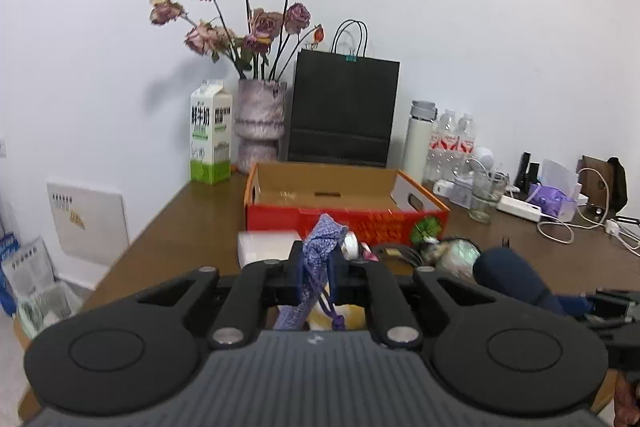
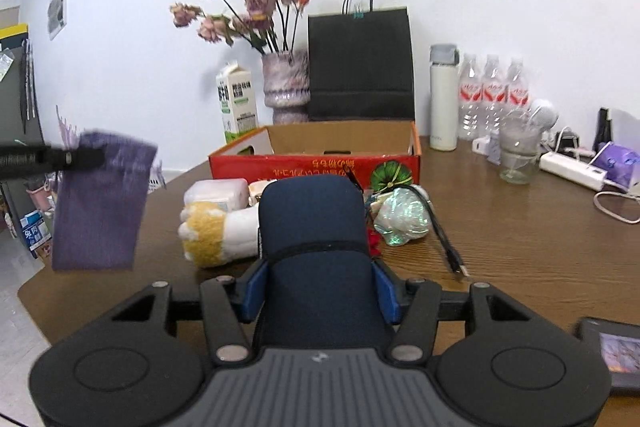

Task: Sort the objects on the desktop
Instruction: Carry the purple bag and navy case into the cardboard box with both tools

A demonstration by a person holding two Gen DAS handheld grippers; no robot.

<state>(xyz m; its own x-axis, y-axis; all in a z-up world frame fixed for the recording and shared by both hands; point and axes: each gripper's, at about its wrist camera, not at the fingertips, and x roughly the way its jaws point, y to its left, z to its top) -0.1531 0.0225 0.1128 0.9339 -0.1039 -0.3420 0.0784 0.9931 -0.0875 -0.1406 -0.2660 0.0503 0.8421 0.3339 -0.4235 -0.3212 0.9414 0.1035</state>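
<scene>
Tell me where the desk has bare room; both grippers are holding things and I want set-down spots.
Bare wood lies left of the red box, toward the milk carton, and right of the black cable, short of the glass. The box interior looks mostly free. It is crowded just before the box: plush paw, iridescent wrapped item.

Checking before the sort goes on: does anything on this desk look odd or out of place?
The flowers in the vase are wilted and drooping. A loose black cable trails across the table near the shiny wrapped item. Nothing looks spilled.
</scene>
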